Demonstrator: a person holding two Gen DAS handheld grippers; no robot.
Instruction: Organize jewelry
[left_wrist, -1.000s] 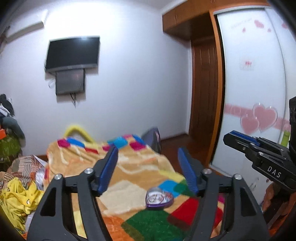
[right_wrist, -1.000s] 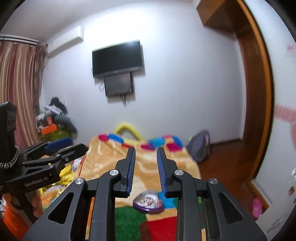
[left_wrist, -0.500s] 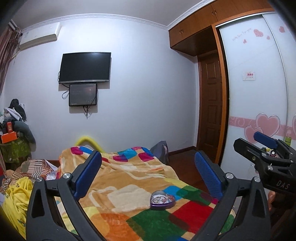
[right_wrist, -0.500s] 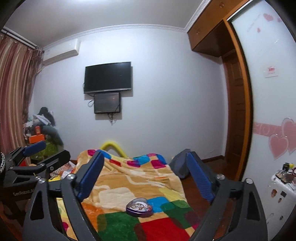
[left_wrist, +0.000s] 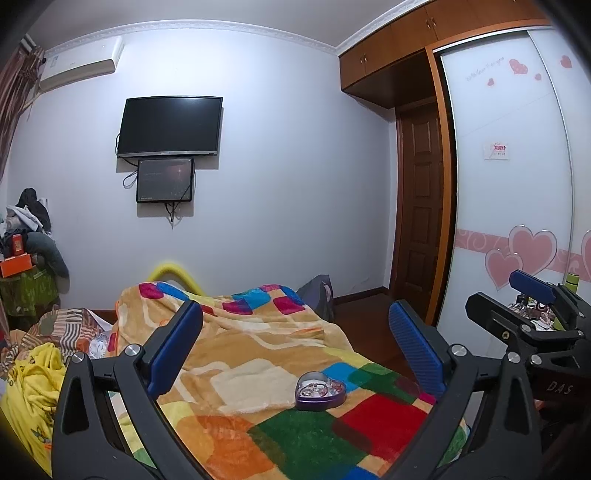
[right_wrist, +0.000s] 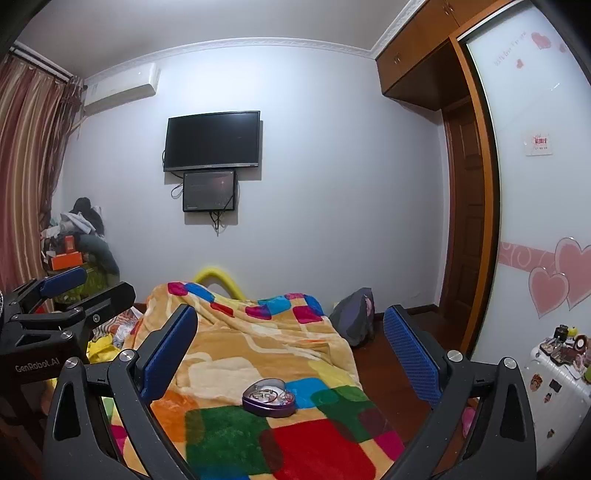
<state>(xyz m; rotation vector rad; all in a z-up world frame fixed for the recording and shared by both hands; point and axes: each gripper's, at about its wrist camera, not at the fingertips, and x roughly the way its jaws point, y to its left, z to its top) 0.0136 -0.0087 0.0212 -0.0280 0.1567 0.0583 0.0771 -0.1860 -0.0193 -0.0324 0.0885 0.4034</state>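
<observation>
Pulled up and back within a second, right gripper (right_wrist: 288, 347) gone from nearly closed to wide apart like left gripper (left_wrist: 295, 343), both empty above purple heart-shaped tin (right_wrist: 269, 398) of jewelry, lidless on patchwork fleece blanket (right_wrist: 236, 439); stage unclear.

Ahead of both tools, the pieces inside the heart-shaped tin (left_wrist: 320, 390) are too small to tell apart. The bed (right_wrist: 236, 373) runs out under the frames' lower edges, partly hidden behind each tool's black arms. The small clutter on the white case (right_wrist: 554, 384) right of the right tool (right_wrist: 291, 350) is unreadable.
</observation>
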